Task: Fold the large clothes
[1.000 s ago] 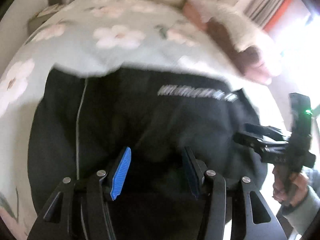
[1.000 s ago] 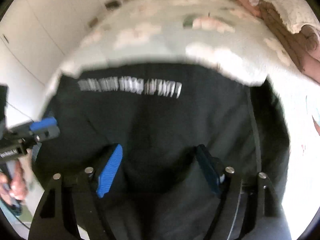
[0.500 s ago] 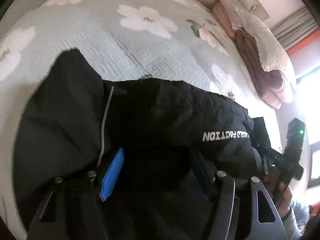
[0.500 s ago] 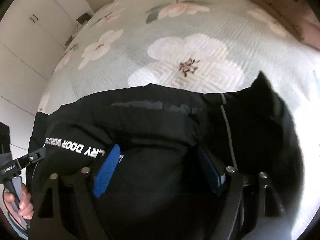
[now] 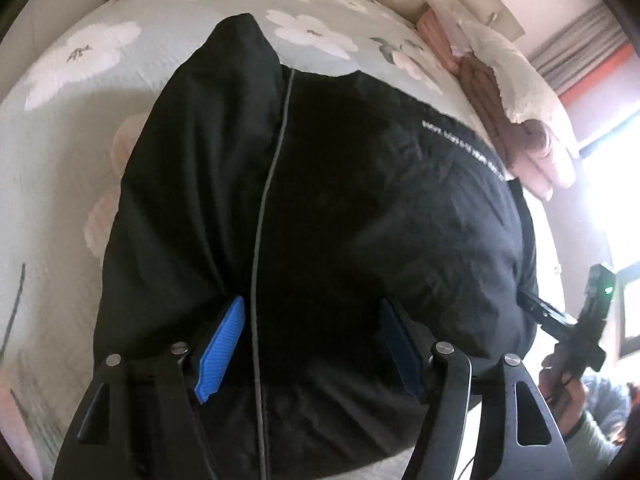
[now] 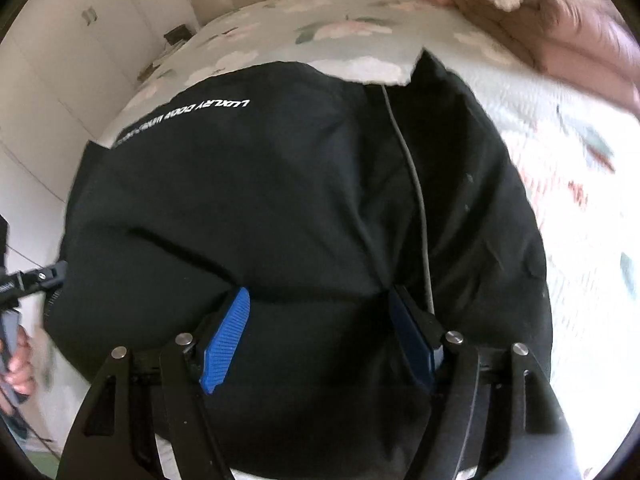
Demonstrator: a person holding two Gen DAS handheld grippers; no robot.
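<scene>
A black jacket [image 5: 360,200] with a grey zip line [image 5: 264,200] and white lettering [image 5: 460,140] lies bunched on the floral bedspread [image 5: 80,60]. My left gripper [image 5: 312,320] points steeply down at it. Its jaws stand wide, both blue pads are bare, and fabric bulges between them without being pinched. In the right wrist view the same jacket [image 6: 280,200] fills the middle. My right gripper [image 6: 320,308] stands open over a fold, its pads also uncovered. Each gripper appears at the edge of the other's view, held in a hand [image 5: 568,392].
Folded brown and pink blankets under a cream pillow [image 5: 512,92] lie at the bed's far right. White wardrobe doors [image 6: 60,60] stand left of the bed, and a bright window [image 5: 616,200] is on the right. Bedspread [image 6: 580,160] shows around the jacket.
Both grippers have come down and back toward the jacket's near edge. The lifted half has been laid over, so the lettering now lies at the far side. The left jaws stand wider than before.
</scene>
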